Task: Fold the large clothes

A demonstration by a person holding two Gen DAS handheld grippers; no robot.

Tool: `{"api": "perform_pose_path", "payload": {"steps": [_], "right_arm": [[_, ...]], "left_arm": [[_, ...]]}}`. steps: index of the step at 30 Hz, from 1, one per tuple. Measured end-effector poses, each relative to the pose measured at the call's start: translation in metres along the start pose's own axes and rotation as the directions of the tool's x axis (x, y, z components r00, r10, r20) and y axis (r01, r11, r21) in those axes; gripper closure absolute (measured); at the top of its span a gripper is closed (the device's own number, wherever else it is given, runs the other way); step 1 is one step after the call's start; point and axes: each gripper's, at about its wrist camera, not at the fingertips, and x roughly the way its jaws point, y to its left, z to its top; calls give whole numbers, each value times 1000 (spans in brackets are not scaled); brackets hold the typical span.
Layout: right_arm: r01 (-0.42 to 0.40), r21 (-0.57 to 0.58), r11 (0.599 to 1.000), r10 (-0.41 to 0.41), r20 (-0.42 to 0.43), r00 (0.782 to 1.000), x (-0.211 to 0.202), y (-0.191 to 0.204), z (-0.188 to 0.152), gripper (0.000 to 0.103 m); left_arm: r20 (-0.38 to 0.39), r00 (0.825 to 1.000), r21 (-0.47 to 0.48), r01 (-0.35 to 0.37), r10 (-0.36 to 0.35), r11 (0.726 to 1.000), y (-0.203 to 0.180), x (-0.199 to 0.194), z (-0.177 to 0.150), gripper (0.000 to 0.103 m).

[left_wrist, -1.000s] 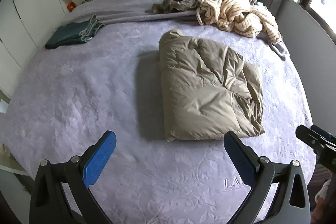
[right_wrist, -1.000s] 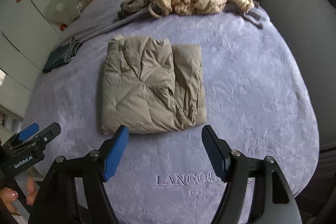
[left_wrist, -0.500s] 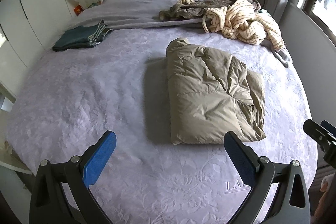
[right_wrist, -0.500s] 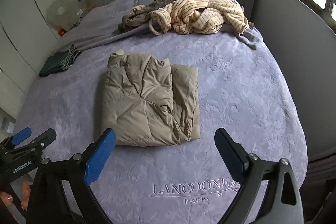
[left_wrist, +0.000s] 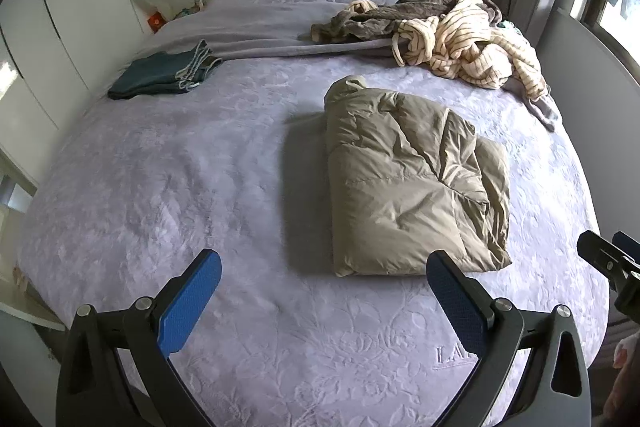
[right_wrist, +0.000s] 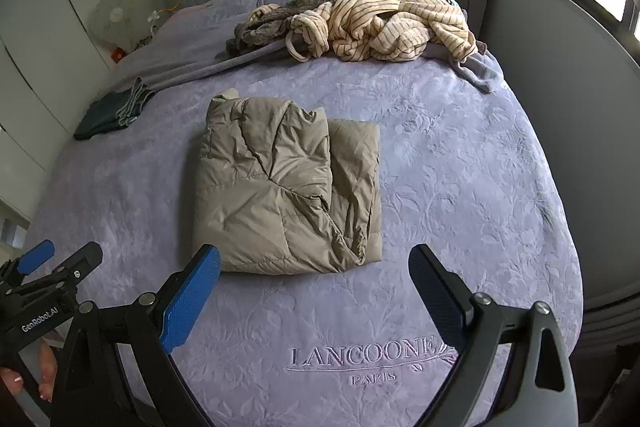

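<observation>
The khaki padded jacket [right_wrist: 286, 187] lies folded into a puffy rectangle in the middle of the bed [right_wrist: 460, 187], at 12 o'clock from both tools. I think this one is done. At 1 o'clock a striped robe pile [right_wrist: 384, 23] waits unfolded. The left gripper [left_wrist: 324, 299] and right gripper [right_wrist: 314, 287] hover with fingers apart, holding nothing.

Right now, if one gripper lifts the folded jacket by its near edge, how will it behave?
The jacket looks puffy and quilted, so probably light for its bulk. It is soft, folded in loose layers, so a single-edge lift would likely let it sag and unfold. The shell looks smooth, so it may slip between the pads. Both grippers, left and right, are open and off it.
</observation>
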Motion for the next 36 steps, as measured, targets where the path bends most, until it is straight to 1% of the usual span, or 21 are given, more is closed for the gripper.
{"api": "perform_pose_path", "payload": {"steps": [36], "right_arm": [[3,2,1000,-3,-5,1000,1,3,-1,7]], "left_arm": [[-3,1000,-5,-5,5,1000,1,-2,-3,0]]}}
